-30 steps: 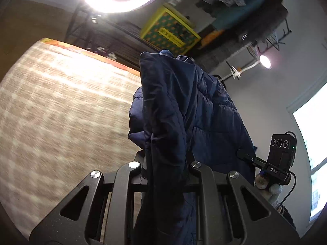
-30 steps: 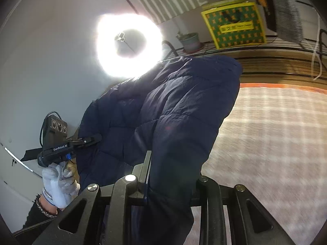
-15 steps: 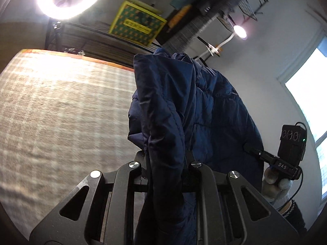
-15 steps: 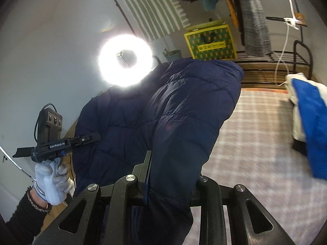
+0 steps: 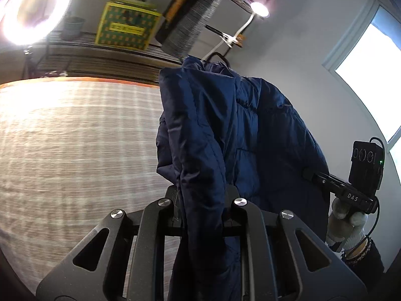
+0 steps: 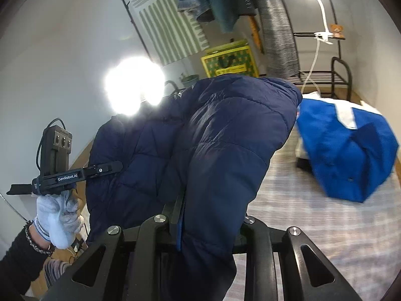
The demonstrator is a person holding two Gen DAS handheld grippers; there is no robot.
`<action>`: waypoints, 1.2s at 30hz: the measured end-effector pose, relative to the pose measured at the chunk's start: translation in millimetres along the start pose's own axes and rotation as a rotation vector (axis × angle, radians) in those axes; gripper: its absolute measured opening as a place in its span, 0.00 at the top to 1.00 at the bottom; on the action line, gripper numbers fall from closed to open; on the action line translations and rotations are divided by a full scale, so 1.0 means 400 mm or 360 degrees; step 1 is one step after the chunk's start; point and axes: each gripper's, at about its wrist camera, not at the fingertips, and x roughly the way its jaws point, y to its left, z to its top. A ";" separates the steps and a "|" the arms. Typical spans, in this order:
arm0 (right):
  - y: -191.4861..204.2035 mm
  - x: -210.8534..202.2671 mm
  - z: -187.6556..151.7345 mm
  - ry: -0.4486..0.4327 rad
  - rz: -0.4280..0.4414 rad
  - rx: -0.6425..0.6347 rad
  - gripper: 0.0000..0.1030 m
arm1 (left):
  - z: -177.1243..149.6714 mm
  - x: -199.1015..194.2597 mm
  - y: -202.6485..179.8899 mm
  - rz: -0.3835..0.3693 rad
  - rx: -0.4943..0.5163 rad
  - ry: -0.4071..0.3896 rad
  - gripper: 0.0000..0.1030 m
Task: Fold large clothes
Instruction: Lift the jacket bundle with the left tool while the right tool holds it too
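Note:
A dark navy puffer jacket [image 5: 225,130] hangs in the air between both grippers, above a checked bedspread [image 5: 75,138]. My left gripper [image 5: 201,193] is shut on a thick fold of the jacket, which drapes down over its fingers. In the right wrist view the same jacket [image 6: 225,138] bulges over my right gripper [image 6: 208,213], which is shut on another fold of it. Each view shows the other gripper held in a white-gloved hand: the right gripper [image 5: 323,179] at the jacket's far edge, and the left gripper [image 6: 110,168] likewise. The fingertips are hidden by fabric.
A bright blue and white garment [image 6: 345,145] lies heaped on the bedspread [image 6: 313,213] at the right. Behind stand a black metal rack [image 6: 335,75] with hanging clothes, a yellow patterned box [image 5: 127,27], a ring light [image 5: 35,7] and a clip lamp [image 5: 259,8].
Both grippers have swung sideways and up with the jacket still held. The blue garment, rack and window have come into view; the ring light has slid toward the left edge.

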 end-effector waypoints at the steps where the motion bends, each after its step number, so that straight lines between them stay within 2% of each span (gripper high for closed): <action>1: -0.017 -0.015 -0.002 -0.0005 -0.0013 0.0007 0.77 | 0.002 0.018 -0.018 -0.0012 0.0007 0.0007 0.85; 8: -0.139 -0.099 0.002 -0.0023 -0.0114 0.0034 0.77 | 0.031 0.159 -0.148 -0.0071 0.0074 0.0055 0.86; 15: -0.275 -0.149 0.066 -0.0044 -0.0224 -0.0006 0.77 | 0.087 0.308 -0.268 -0.0142 0.0103 0.0064 0.86; 22: -0.426 -0.157 0.165 -0.0068 -0.0356 -0.0041 0.77 | 0.173 0.478 -0.362 -0.0194 0.0134 0.0052 0.86; 27: -0.500 -0.162 0.241 -0.0106 -0.0455 -0.0091 0.77 | 0.254 0.580 -0.417 -0.0202 0.0195 -0.0010 0.86; 36: -0.600 -0.121 0.383 -0.0184 -0.0644 -0.0201 0.77 | 0.369 0.726 -0.444 -0.0201 0.0206 -0.0107 0.86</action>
